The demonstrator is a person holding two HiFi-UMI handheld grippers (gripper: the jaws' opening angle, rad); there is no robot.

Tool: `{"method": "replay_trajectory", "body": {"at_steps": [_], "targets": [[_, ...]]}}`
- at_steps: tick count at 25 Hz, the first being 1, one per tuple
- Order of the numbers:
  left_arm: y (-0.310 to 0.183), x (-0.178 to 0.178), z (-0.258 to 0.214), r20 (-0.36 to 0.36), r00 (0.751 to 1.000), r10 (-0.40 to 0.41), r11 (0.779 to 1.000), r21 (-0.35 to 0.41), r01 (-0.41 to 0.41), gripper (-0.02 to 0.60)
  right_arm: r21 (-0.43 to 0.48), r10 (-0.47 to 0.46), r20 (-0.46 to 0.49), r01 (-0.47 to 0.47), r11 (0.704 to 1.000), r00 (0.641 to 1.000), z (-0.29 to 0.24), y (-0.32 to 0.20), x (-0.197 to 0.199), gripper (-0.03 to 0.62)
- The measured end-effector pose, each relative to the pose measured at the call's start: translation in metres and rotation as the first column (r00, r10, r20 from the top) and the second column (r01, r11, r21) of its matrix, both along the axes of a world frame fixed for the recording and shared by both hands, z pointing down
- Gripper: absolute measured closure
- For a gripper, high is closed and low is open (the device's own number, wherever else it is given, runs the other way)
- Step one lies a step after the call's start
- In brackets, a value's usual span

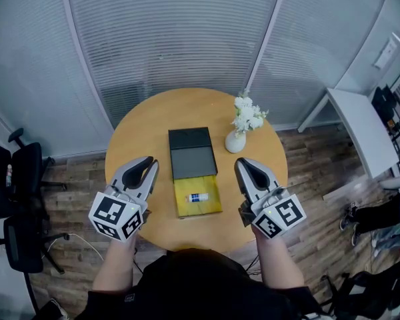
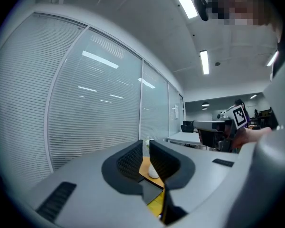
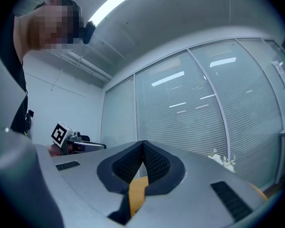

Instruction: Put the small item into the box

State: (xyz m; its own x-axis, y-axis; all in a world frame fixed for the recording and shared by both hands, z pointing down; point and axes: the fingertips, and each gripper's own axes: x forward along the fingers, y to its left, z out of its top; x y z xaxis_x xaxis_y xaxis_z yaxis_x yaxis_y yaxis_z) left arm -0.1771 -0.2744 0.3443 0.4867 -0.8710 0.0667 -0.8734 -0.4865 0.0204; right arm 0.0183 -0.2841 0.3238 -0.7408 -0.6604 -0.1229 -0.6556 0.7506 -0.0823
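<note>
Head view: item (image 1: 199, 197) lies inside open box (image 1: 212, 207) near table (image 1: 140, 122) front edge. Placing looks done; lid closing perhaps left. Left gripper (image 1: 149, 161) nearly closed, slim gap, empty. Right gripper (image 1: 242, 163) fully closed, empty.

Small item (image 1: 199, 197) in yellow box (image 1: 187, 209) too small to identify; vase (image 2: 153, 171) half hidden behind left fingers (image 2: 164, 160)

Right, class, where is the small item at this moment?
In the head view, the small item lies on the yellow tray between the left gripper and right gripper, nearer the person than the dark lid.
</note>
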Motion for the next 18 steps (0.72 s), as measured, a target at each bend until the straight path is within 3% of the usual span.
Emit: {"method": "replay_trajectory", "body": {"at_steps": [5, 11, 18], "targets": [[-0.003, -0.005, 0.002, -0.002, 1.000, -0.010, 1.000, -0.005, 0.010, 0.532, -0.006, 0.007, -0.002, -0.007, 1.000, 1.000, 0.000, -0.002, 0.001, 0.559], [-0.014, -0.006, 0.001, 0.063, 0.998, -0.001, 1.000, 0.003, 0.001, 0.537, -0.002, 0.002, -0.029, -0.003, 1.000, 1.000, -0.001, -0.008, -0.001, 0.559], [-0.011, -0.008, -0.001, -0.003, 1.000, -0.025, 1.000, 0.000, 0.025, 0.537, -0.009, 0.014, 0.000, -0.014, 1.000, 1.000, -0.001, -0.005, 0.000, 0.559]]}}
